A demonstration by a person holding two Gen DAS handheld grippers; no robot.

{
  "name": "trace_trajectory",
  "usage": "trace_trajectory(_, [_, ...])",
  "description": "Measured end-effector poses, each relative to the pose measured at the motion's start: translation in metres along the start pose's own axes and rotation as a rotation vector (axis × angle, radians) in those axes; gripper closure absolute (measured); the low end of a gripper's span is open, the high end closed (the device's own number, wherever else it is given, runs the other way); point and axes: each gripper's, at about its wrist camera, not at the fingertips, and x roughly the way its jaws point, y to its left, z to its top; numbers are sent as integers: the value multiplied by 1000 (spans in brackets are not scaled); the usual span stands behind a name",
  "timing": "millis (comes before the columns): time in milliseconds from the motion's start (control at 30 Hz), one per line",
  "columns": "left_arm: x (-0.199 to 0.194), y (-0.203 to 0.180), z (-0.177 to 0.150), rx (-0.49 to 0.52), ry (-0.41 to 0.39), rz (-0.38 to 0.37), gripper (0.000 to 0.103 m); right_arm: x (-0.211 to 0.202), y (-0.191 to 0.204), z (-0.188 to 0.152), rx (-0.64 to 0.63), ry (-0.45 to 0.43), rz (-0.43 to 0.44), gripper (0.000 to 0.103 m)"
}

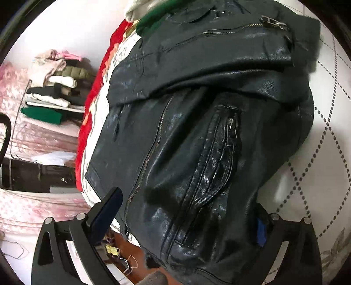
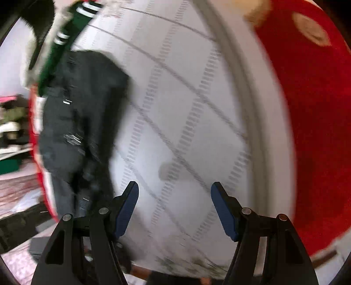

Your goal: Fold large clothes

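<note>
A black leather jacket (image 1: pixel 197 122) with metal zippers lies folded on the white quilted table cover (image 1: pixel 324 140). My left gripper (image 1: pixel 184 219) is open, its jaws wide apart. Its left finger (image 1: pixel 105 217) is beside the jacket's near edge; the right finger (image 1: pixel 261 230) is mostly hidden under the jacket's bottom corner. In the blurred right wrist view the jacket (image 2: pixel 81 122) lies at the left. My right gripper (image 2: pixel 174 208) is open and empty above the bare table cover (image 2: pixel 186 109), to the right of the jacket.
A red blanket (image 1: pixel 92 105) lies under the cover at the table's left edge; it also shows in the right wrist view (image 2: pixel 318 131). A green garment (image 1: pixel 153 19) and a white one lie beyond the jacket. A stack of folded clothes (image 1: pixel 57 87) sits at the far left.
</note>
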Motion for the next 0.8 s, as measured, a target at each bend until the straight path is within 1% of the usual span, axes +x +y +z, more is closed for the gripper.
trace_trajectory(33, [-2, -1, -3, 5, -12, -4, 0, 3, 6, 5, -10, -17, 71, 32])
trace_trajectory(67, [-4, -3, -7, 15, -28, -3, 0, 7, 11, 9, -16, -28, 142, 29])
trace_trajectory(100, [-5, -5, -10, 24, -43, -6, 0, 13, 16, 12, -17, -32, 219, 18])
trace_trajectory(133, [-6, -7, -12, 29, -53, -11, 1, 22, 22, 16, -7, -28, 292, 13])
trace_trajectory(167, [-7, -9, -14, 30, -63, -17, 2, 33, 26, 20, 16, -9, 360, 13])
trace_trajectory(200, [-7, -9, -16, 30, -73, -35, 10, 45, 30, 23, 47, 15, 417, 13])
trace_trajectory(233, [-12, -12, -19, 29, -77, -66, 25, 56, 34, 23, 75, 31, 456, 13])
trace_trajectory(267, [-14, -9, -18, 28, -81, -109, 35, 66, 39, 25, 100, 48, 493, 13])
trace_trajectory(300, [-15, -5, -19, 23, -84, -165, 60, 74, 46, 27, 115, 57, 524, 13])
trace_trajectory(333, [-16, -1, -19, 19, -87, -198, 77, 77, 52, 30, 124, 53, 545, 14])
trace_trajectory(367, [-19, 2, -19, 11, -94, -217, 83, 79, 59, 32, 125, 42, 540, 17])
trace_trajectory(400, [-23, 7, -20, -2, -101, -235, 92, 82, 68, 32, 118, 40, 516, 41])
trace_trajectory(433, [-25, 10, -20, -11, -103, -243, 94, 84, 74, 31, 114, 47, 499, 62])
trace_trajectory(467, [-28, 17, -20, -28, -104, -261, 94, 83, 81, 29, 113, 45, 486, 63])
trace_trajectory(533, [-33, 35, -19, -53, -110, -302, 95, 72, 95, 25, 86, 26, 471, 69])
trace_trajectory(633, [-45, 68, -15, -66, -144, -354, 97, 43, 125, 18, 36, -4, 453, 73])
trace_trajectory(700, [-54, 95, -11, -74, -171, -391, 97, 23, 152, 17, 7, -18, 439, 74])
trace_trajectory(800, [-50, 136, 0, -118, -173, -438, 97, 5, 204, 17, -37, -26, 395, 75])
